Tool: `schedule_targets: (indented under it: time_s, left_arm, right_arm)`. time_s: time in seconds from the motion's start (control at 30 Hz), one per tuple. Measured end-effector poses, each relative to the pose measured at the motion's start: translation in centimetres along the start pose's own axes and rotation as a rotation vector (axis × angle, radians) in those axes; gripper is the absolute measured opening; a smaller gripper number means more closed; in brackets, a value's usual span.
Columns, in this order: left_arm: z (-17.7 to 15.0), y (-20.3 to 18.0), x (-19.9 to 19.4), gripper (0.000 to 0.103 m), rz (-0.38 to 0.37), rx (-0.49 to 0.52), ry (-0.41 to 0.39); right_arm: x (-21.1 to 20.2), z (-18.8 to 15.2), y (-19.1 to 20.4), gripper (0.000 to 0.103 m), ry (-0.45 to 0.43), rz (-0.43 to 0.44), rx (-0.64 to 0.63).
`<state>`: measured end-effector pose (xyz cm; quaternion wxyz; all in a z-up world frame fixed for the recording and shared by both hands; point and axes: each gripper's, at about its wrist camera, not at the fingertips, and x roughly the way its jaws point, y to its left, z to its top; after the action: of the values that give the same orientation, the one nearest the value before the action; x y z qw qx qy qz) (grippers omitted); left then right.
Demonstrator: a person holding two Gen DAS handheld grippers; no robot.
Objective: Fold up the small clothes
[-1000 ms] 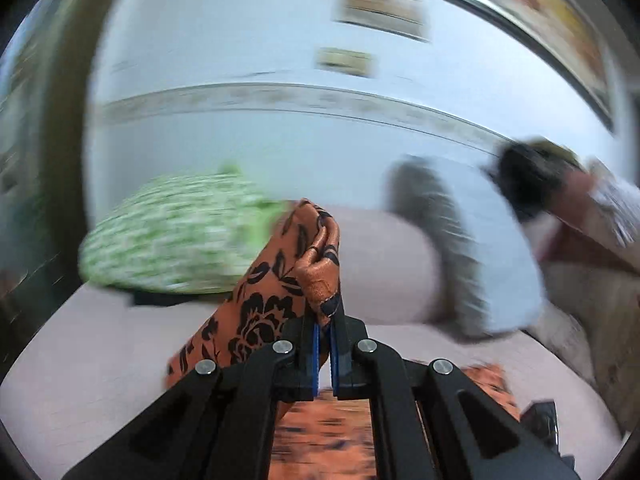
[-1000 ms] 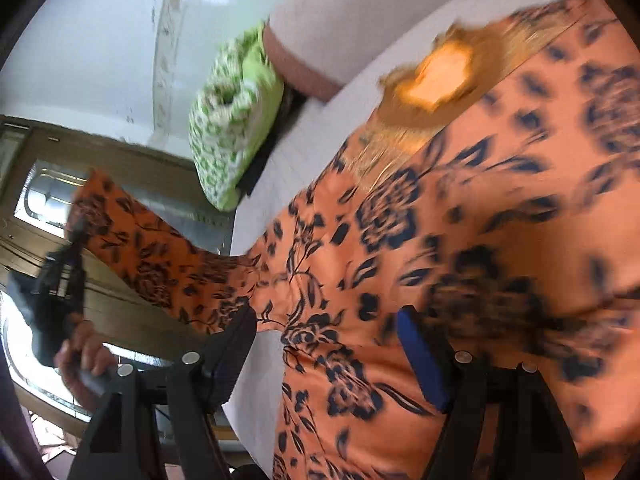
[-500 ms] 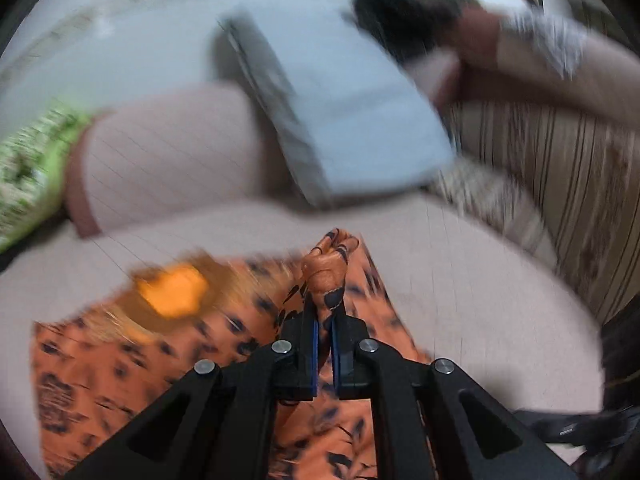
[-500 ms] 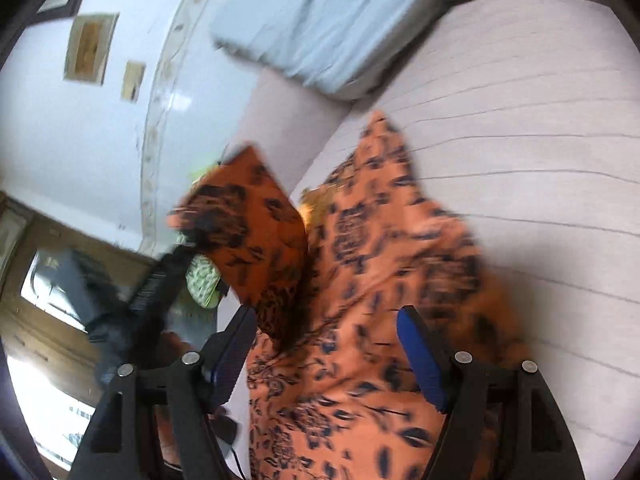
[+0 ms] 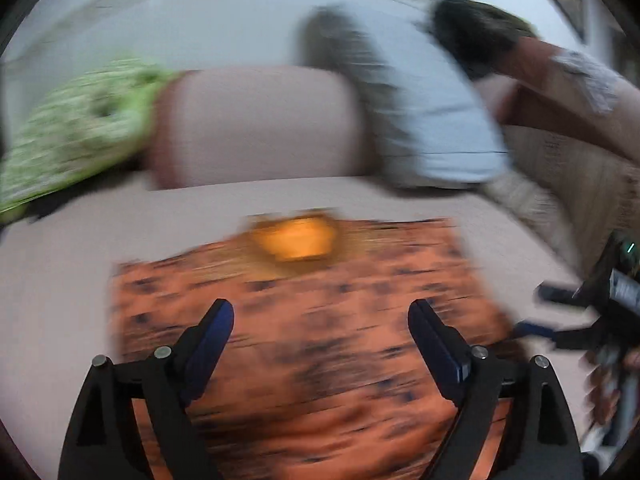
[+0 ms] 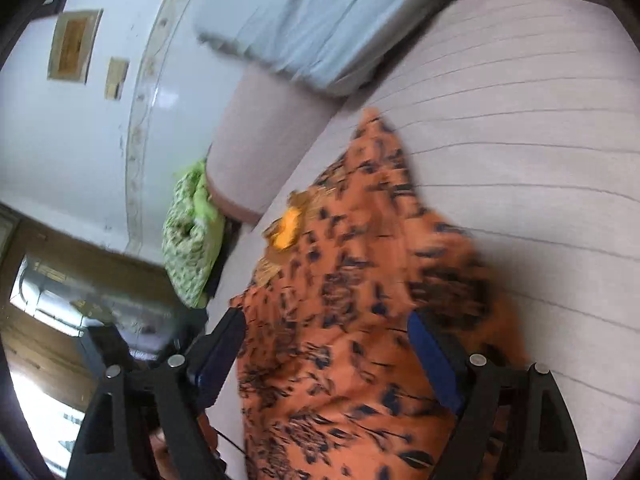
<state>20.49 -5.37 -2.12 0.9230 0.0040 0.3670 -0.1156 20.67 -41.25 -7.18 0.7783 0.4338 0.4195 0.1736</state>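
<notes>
1. Orange garment (image 5: 304, 332) with black floral print: thin, soft cloth, lying spread in a rough rectangle on the ribbed, pale pink sofa seat (image 6: 520, 128); brighter yellow-orange neck patch (image 5: 296, 238) toward the backrest.
2. Behind it: green-and-white patterned cushion (image 5: 76, 132), plump pink bolster (image 5: 256, 124), pale blue pillow (image 6: 320, 20).
3. Left tongs (image 5: 320, 328): spread wide over the garment, pinching nothing; blue pads (image 5: 212, 340) bare.
4. Right tongs (image 6: 326, 344): also spread, hovering over crumpled cloth, gripping nothing.
5. Against a second ago: no longer lifted by a corner in shut left tongs, now dropped flat; left jaws just sprung open, right jaws opened a little further.
</notes>
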Motion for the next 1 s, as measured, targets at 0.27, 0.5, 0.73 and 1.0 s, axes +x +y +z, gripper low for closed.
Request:
schedule_targets:
  time_s: [0.27,0.5,0.73,1.0]
  left_arm:
    - [-5.5,12.6,0.5,0.089,0.159,-0.23,0.105]
    - [-7.2,13.4,1.9,0.089,0.146,-0.227,0.108]
    - [-8.5,14.7,2.5,0.089,0.139,-0.264,0.114]
    - [-8.5,14.9,2.9,0.089,0.142,-0.273,0.142]
  right_arm:
    - [4.9,3.6,2.8,0.085,0.001,-0.346,-0.156]
    - [11.3,3.5,4.4,0.026,0.114,-0.735,-0.441]
    - [10.0,2.0,10.1,0.008,0.012,-0.855,-0.705]
    - [13.2,4.7,6.1,0.014,0.095,-0.848,-0.678]
